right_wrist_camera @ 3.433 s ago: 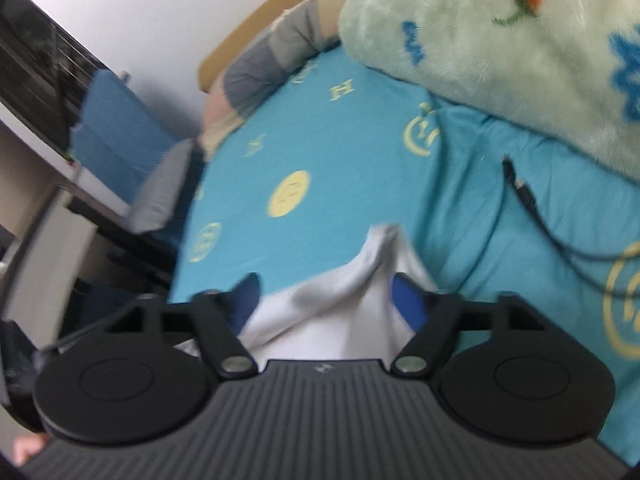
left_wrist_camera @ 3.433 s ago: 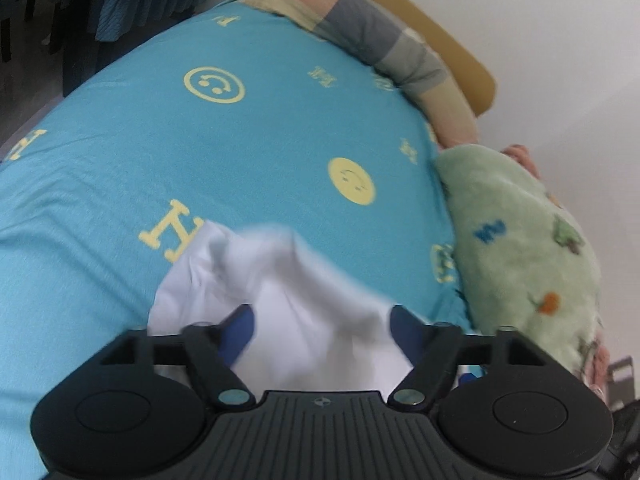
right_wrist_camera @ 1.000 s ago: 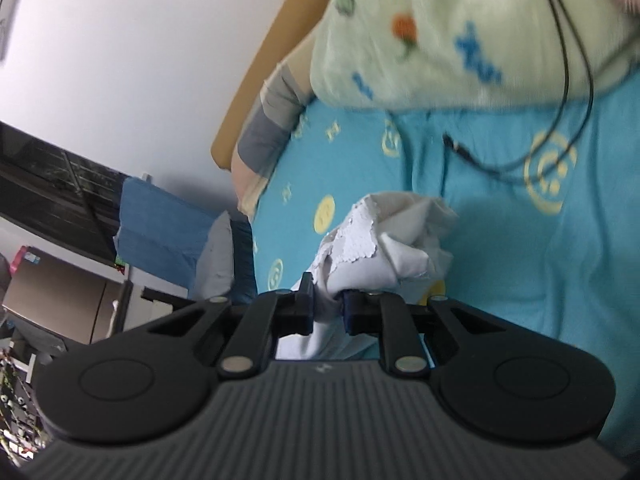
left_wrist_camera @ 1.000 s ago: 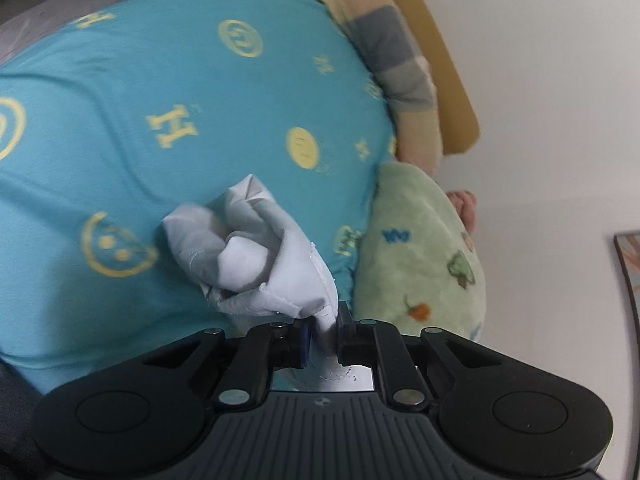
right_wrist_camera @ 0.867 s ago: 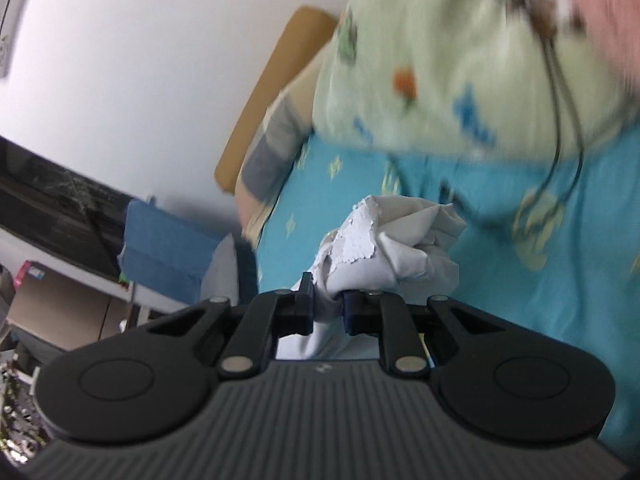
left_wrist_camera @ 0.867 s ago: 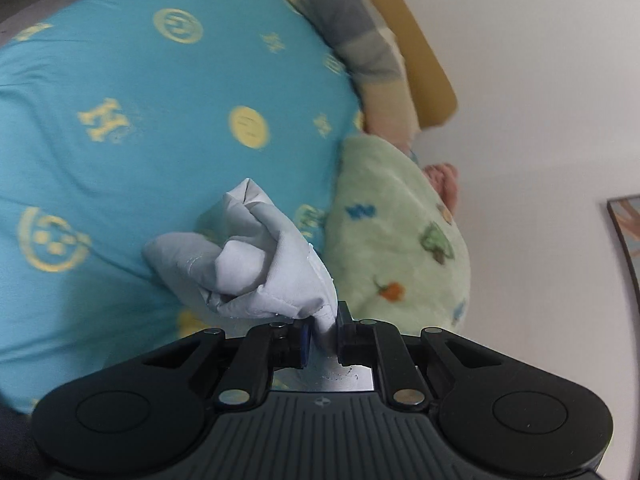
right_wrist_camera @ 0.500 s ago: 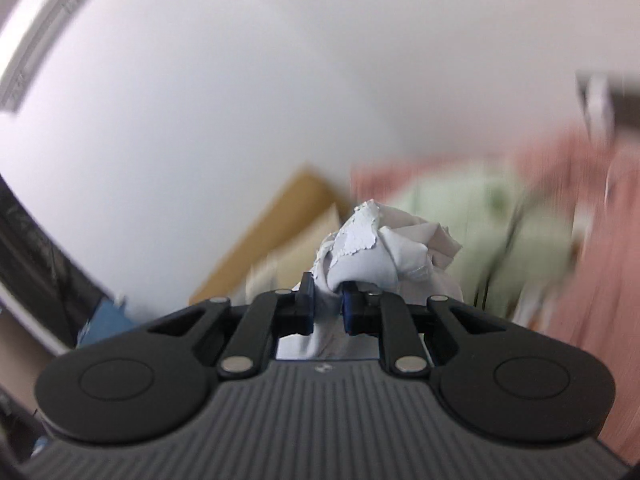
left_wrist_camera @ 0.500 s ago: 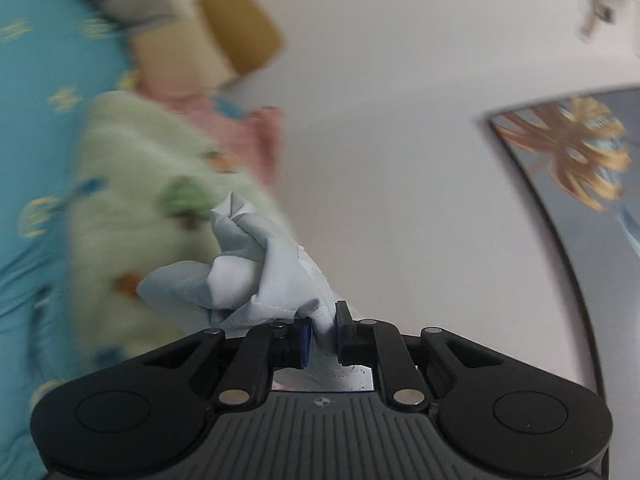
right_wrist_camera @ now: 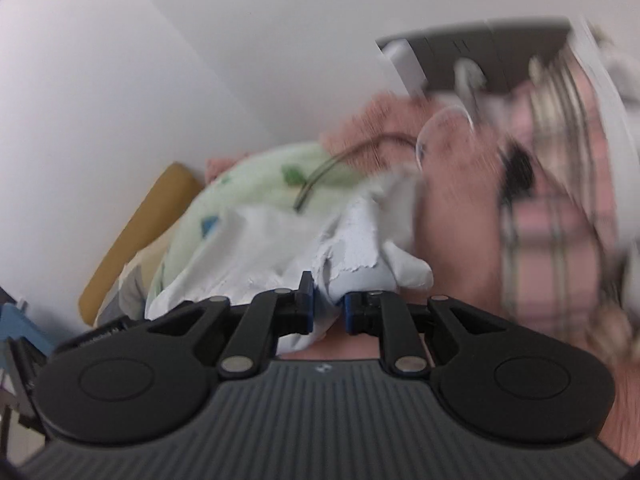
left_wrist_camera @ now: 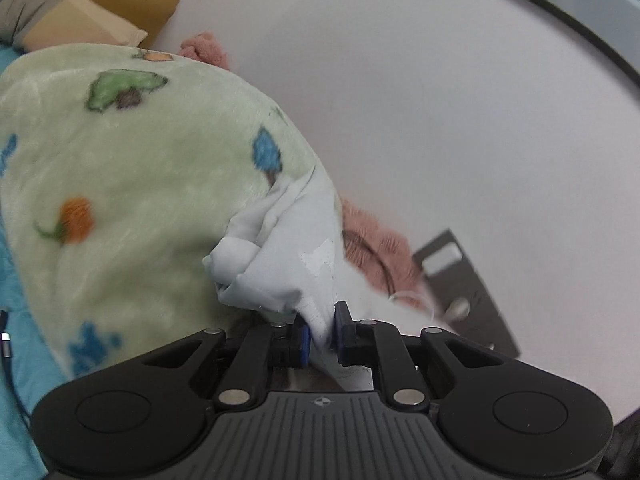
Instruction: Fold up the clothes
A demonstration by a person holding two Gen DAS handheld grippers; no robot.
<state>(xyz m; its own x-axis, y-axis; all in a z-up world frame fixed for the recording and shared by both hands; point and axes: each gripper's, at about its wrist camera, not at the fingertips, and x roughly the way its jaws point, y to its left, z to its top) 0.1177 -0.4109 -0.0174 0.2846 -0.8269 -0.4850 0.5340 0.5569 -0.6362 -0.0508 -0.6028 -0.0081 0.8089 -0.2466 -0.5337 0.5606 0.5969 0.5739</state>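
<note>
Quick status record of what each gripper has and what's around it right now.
left gripper: shut on white garment
right gripper: shut on the same white garment
garment: bunched, not folded
behind it: green fleece blanket, pink fleece
bed sheet: blue, at left edge of left view
right view: blurred

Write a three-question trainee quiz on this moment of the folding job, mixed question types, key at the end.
1. True or false: the left claw is shut on the white garment.
2. Multiple choice: what fills the space behind the garment in the left wrist view? A) a green blanket B) a wooden floor C) a laundry basket
3. Fill in: the right claw is ___ on the garment.

Key: 1 true; 2 A; 3 shut
</note>
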